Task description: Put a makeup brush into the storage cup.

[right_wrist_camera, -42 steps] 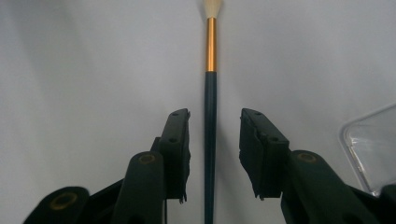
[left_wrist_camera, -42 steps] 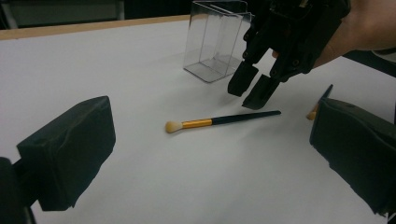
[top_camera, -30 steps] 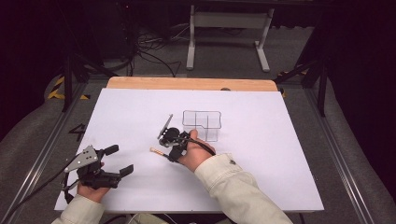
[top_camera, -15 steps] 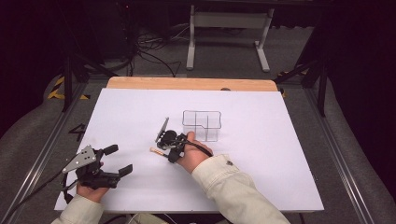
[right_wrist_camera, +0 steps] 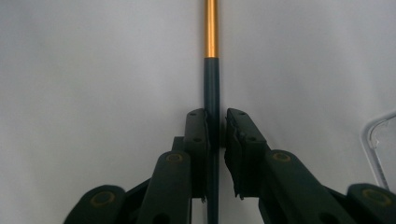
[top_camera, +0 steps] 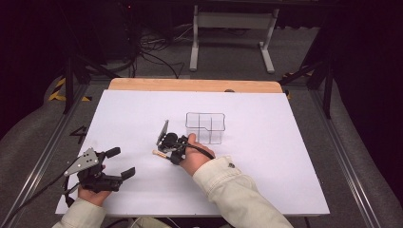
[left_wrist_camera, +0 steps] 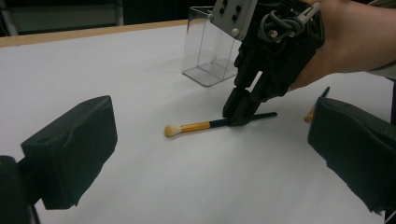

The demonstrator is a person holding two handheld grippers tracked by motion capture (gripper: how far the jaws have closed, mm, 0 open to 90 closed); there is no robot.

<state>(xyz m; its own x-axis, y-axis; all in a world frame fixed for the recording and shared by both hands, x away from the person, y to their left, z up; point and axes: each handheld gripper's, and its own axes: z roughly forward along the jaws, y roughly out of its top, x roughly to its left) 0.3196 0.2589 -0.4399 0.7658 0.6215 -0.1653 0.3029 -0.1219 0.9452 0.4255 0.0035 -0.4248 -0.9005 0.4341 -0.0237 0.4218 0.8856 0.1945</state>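
Right tongs point(left_wrist_camera: 243, 112) just closing on thin dark-handled, gold-banded brush point(left_wrist_camera: 205, 125) on white worktop point(top_camera: 285, 156); left tongs point(top_camera: 121, 164) wide, nothing between.

No legible text, label, brand, number or sign anywhere.

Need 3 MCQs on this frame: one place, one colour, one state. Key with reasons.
1. Where does the makeup brush lie?
A. in the clear organizer
B. on the white table sheet
C. on the floor

2. What colour is the brush's band next to its bristles?
A. orange
B. red
C. green

3. How do the left gripper jaws stand?
A. shut on the brush
B. shut, empty
C. open, empty

Key: 1 B, it lies flat on the white table sheet, apart from the clear organizer. 2 A, the right gripper view shows an orange band ahead of the dark handle. 3 C, its pads stand wide apart; the right gripper clamps the handle.
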